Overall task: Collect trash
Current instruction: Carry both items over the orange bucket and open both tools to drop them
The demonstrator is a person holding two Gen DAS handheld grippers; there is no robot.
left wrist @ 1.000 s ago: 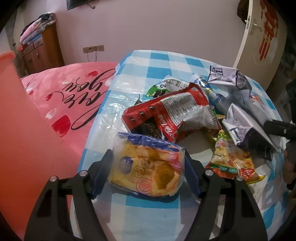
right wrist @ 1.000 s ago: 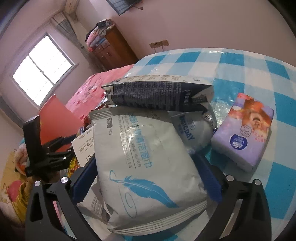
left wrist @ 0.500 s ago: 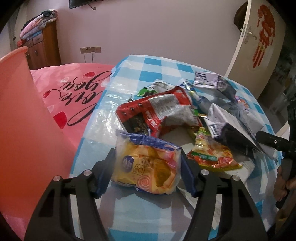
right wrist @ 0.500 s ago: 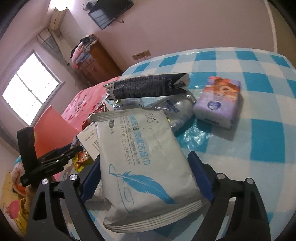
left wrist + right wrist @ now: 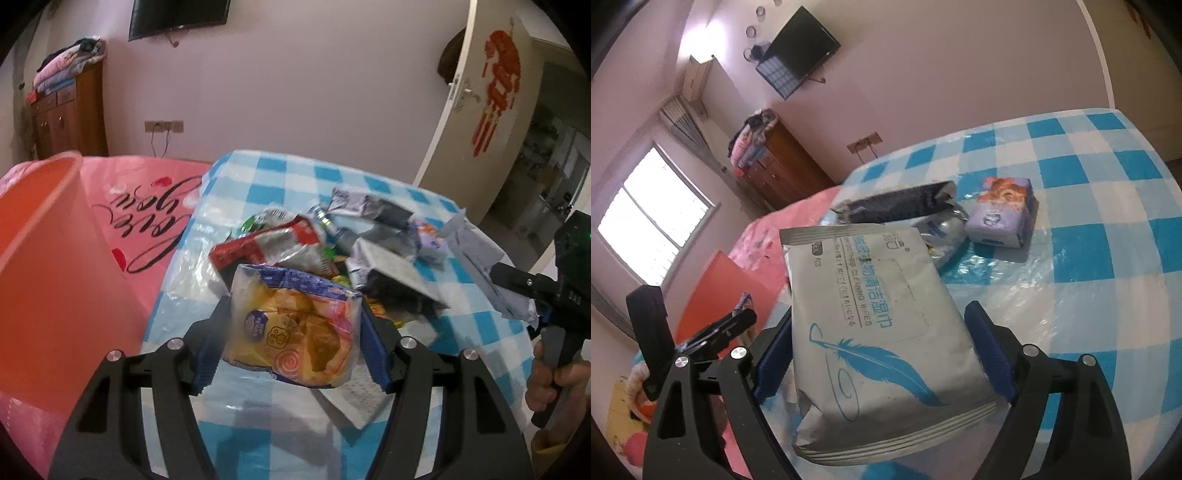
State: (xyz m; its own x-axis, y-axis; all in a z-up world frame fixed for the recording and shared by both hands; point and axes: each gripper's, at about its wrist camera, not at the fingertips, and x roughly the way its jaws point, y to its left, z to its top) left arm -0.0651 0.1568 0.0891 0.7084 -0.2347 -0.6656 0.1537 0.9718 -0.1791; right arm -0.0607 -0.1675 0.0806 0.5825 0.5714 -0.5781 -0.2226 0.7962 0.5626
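Left wrist view: the left claw (image 5: 293, 341) is clamped on a yellow snack bag (image 5: 295, 325), blue pads pressing both sides, and the bag is held up off the desk (image 5: 255, 181) near its left edge. Just behind it sits a pile of trash, with a red wrapper (image 5: 266, 247) on top and a grey packet (image 5: 388, 262) beside it. An orange bin (image 5: 55, 266) stands right off the desk's left edge, next to a pink bed (image 5: 147, 192).

Right wrist view: the right claw (image 5: 882, 354) is squeezed on a grey wet wipes pack (image 5: 879, 332) with a blue feather print, lifted above the desk. Further back, a dark foil wrapper (image 5: 897, 203) lies over a silver bag (image 5: 942, 232), and a purple tissue pack (image 5: 1001, 212) sits just beside those 2.
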